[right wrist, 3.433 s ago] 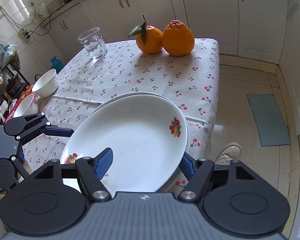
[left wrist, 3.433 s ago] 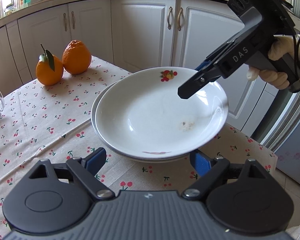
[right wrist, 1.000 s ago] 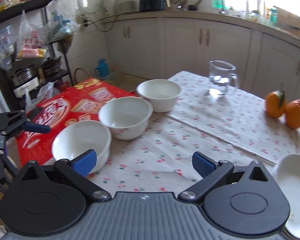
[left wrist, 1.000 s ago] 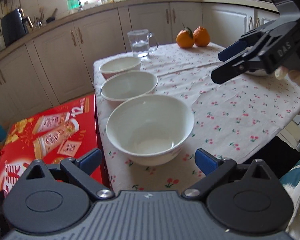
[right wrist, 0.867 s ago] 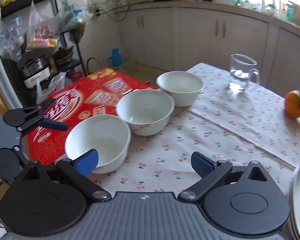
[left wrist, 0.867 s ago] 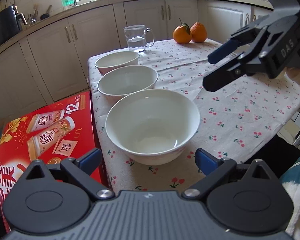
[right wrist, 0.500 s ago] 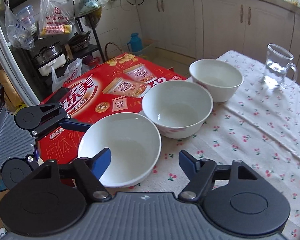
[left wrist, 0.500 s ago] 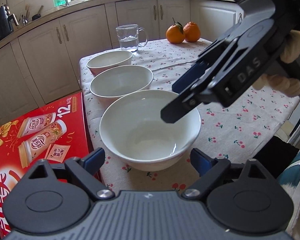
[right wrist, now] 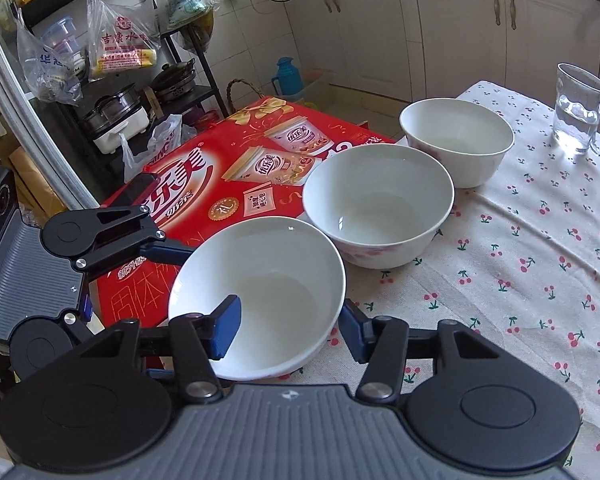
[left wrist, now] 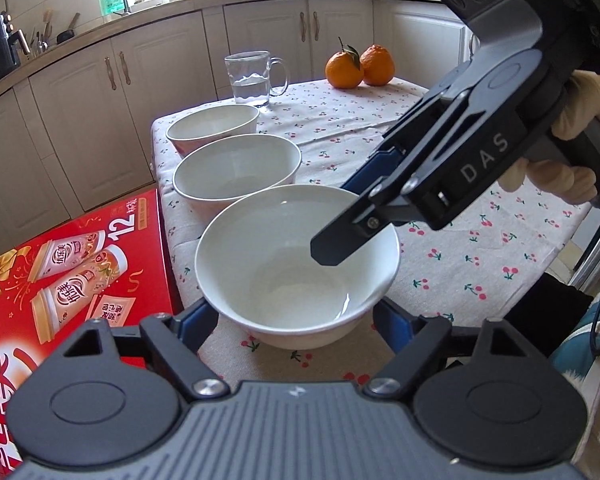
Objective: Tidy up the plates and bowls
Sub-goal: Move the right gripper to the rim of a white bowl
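**Risk: 2 grippers on 1 bowl at the table edge**

- State: the right gripper (right wrist: 288, 332) is clamped over the rim of the near bowl (left wrist: 284, 280), with 1 finger inside and 1 outside the wall. The left gripper (left wrist: 294, 322) straddles the same bowl low on its body. Its jaws are closing, and both pads look to be on the outer wall.
- Location: the near bowl sits at the corner of the table (right wrist: 520, 280), first in a row of 3. The middle bowl (right wrist: 376, 208) is just beside it and the far bowl (right wrist: 456, 140) is behind that. No plates are in view.

Failure modes, my read:
1. The 2 grips could fight each other. If the hands don't lift together, the bowl twists, 1 grip slips on the glaze and the bowl tips.
2. The left hold is on a curved, tapering wall. Squeezing there could make the pads slide down and pop the bowl upward.
3. There is little edge margin. A drop on that side lands on the red box (right wrist: 204, 184) beside the table or goes past it.
4. A sideways drag instead of a clean lift would knock the middle bowl, and a wide swing could reach the glass mug (right wrist: 580, 108), which holds water.
5. When nesting, coming down off-centre or tilted on the middle bowl would clip rim on rim.
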### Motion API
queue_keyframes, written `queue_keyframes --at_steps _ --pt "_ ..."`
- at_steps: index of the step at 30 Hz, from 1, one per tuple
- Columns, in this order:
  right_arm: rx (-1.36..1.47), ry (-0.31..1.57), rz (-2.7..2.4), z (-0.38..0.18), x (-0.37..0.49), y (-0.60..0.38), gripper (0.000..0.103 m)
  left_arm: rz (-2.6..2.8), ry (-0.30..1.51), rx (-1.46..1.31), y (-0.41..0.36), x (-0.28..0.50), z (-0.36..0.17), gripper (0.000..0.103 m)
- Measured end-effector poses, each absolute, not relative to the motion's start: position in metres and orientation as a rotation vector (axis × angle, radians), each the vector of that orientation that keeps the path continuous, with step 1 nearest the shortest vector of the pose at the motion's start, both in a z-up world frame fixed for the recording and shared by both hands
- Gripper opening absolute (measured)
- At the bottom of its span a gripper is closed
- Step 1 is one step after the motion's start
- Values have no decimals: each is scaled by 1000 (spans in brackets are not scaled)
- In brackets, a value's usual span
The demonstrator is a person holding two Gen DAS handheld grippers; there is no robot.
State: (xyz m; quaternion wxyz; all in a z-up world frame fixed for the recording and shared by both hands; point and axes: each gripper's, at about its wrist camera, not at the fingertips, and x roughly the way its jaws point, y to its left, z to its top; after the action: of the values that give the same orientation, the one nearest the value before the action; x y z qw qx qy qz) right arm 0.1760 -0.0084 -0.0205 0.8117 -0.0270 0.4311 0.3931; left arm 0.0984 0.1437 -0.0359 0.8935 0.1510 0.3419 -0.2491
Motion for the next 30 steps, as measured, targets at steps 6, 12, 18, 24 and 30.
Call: queue_keyframes --at_steps 6,12,18,24,30 --pt "-59 916 830 -18 171 -14 59 -529 704 334 136 97 -32 84" --pt "-39 902 803 -13 164 -32 59 -571 687 344 123 97 -26 84" --pt "-29 886 747 -9 156 -59 60 -635 666 347 98 100 -25 84" --pt "-25 878 665 -6 148 -91 61 -709 646 361 71 107 -26 84" --pt "-31 876 593 -5 140 -119 61 -777 630 380 42 114 -29 84"
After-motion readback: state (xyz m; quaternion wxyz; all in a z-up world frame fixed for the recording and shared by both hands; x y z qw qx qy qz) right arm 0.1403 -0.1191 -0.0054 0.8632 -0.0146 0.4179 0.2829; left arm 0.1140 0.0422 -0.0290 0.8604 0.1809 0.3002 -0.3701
